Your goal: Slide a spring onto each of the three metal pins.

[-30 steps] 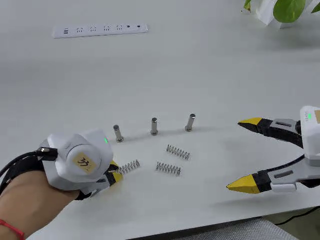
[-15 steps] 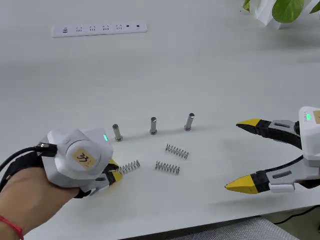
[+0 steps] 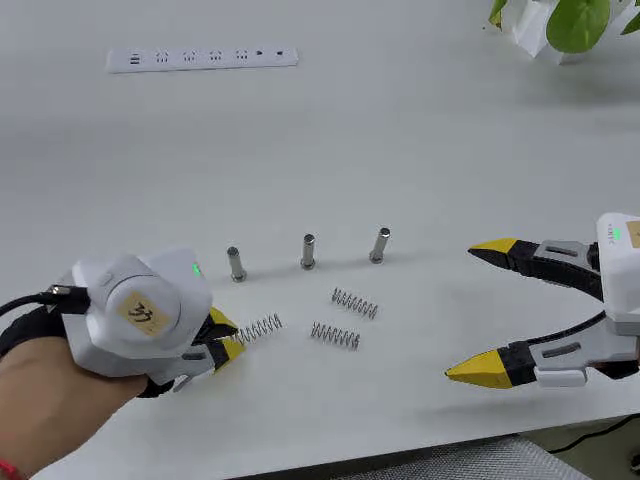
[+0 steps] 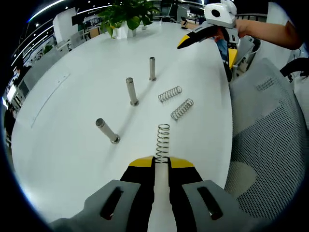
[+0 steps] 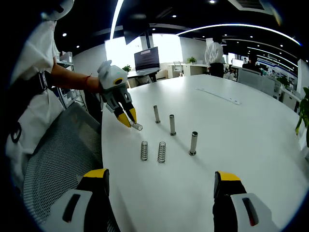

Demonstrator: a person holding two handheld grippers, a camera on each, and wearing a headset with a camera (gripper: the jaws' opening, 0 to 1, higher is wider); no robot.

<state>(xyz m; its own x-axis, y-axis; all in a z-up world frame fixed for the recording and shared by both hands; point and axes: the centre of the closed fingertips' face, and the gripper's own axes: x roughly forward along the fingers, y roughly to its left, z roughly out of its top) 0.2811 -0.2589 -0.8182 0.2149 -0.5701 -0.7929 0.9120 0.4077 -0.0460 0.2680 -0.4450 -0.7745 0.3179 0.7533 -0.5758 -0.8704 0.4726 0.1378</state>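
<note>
Three short metal pins stand upright in a row on the white table: left pin (image 3: 236,264), middle pin (image 3: 308,251), right pin (image 3: 380,244). My left gripper (image 3: 225,345) is shut on the end of one spring (image 3: 258,328), which sticks out from the yellow tips toward the left pin. In the left gripper view that spring (image 4: 163,140) points forward from the shut jaws (image 4: 161,162), right of the nearest pin (image 4: 107,130). Two loose springs (image 3: 355,303) (image 3: 334,336) lie in front of the pins. My right gripper (image 3: 480,308) hovers open at the right, with nothing in it.
A white power strip (image 3: 200,58) lies at the far left of the table. A potted plant (image 3: 565,20) stands at the far right corner. The table's front edge (image 3: 420,452) runs just below both grippers, with a mesh chair (image 4: 260,145) beyond it.
My left hand has drawn slightly back to the left, the spring still in its jaws. The right gripper has barely moved.
</note>
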